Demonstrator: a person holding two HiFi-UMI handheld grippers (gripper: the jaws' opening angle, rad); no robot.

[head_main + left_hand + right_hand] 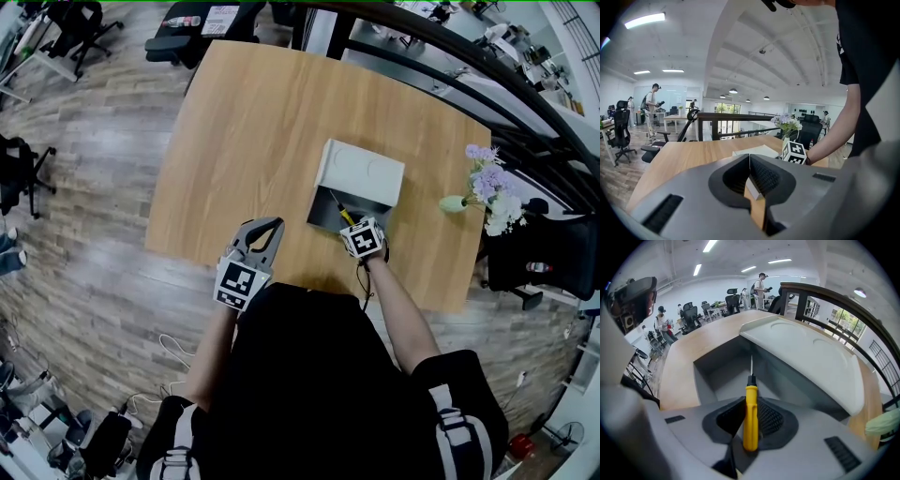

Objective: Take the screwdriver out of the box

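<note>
Screwdriver point(750, 413): yellow handle pinched in your right tongs point(750, 427), tip over open box point(710, 376). Lift straight up, clear the lid point(811, 357), don't loosen grip. Left tongs point(750, 172) pressed together, empty, above counter point(253, 122).

Left gripper point(749, 164): jaws pressed together, nothing between them.
It hangs low over a wooden table point(693, 157). A white box point(757, 151) lies past the tips. The right gripper point(794, 153) is just beside the box, only its marker cube showing, on a forearm point(834, 136). Flowers point(786, 123) stand behind it.
</note>
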